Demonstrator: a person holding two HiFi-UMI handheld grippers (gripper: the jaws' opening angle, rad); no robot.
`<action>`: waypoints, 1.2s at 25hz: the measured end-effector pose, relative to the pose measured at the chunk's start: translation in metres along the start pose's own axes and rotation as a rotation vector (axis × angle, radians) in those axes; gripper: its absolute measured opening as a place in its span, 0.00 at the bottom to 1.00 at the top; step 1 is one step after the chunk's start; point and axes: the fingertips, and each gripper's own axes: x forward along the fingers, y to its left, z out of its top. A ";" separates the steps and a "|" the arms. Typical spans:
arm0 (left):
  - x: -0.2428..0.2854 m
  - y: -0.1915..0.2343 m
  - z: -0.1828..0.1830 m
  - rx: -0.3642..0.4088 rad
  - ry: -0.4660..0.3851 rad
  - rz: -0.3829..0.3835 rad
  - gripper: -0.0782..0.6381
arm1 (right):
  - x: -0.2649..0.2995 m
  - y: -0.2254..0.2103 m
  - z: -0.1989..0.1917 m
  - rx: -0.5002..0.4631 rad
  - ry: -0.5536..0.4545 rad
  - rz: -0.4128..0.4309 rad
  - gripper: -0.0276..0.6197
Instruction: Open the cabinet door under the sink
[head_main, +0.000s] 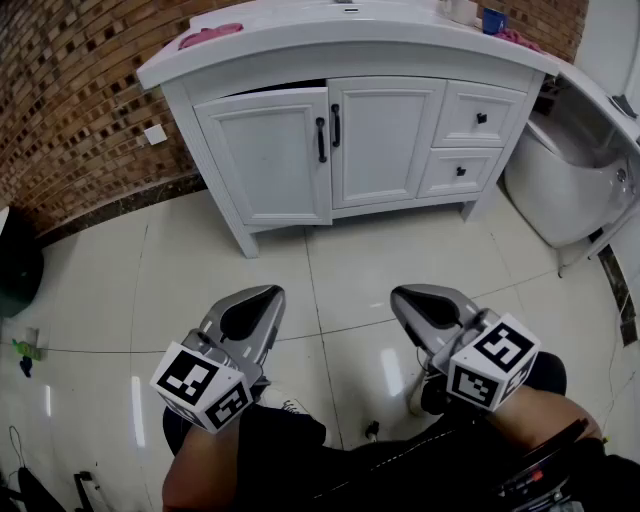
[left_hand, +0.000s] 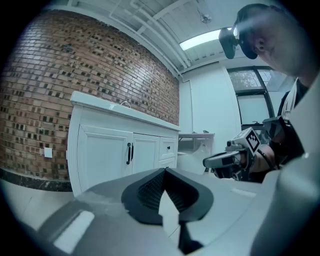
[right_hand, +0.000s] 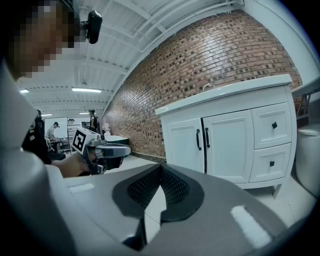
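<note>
The white sink cabinet (head_main: 350, 60) stands against the brick wall, well ahead of both grippers. Its left door (head_main: 265, 155) hangs slightly ajar with a dark gap along the top; the right door (head_main: 385, 140) sits flush. Two black vertical handles (head_main: 321, 139) meet at the centre seam. My left gripper (head_main: 262, 292) and right gripper (head_main: 405, 296) hover low over the tiled floor, side by side, both shut and holding nothing. In the left gripper view my left gripper (left_hand: 165, 171) points toward the doors (left_hand: 102, 157). In the right gripper view my right gripper (right_hand: 160, 167) faces the handles (right_hand: 198, 139).
Two drawers (head_main: 480, 115) fill the cabinet's right side. A white bathroom fixture (head_main: 565, 180) stands at the right. A pink cloth (head_main: 210, 36) and a blue cup (head_main: 493, 20) lie on the countertop. A dark round object (head_main: 15, 265) sits at the far left.
</note>
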 end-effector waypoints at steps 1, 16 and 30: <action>0.000 0.000 0.000 -0.001 0.003 0.000 0.12 | 0.000 0.001 0.000 0.001 -0.001 0.001 0.05; 0.011 -0.006 -0.009 0.003 0.021 -0.010 0.12 | 0.000 0.005 0.011 -0.013 -0.027 0.006 0.05; 0.035 0.002 -0.012 -0.005 0.030 0.028 0.12 | 0.000 -0.005 0.010 0.041 -0.020 -0.008 0.05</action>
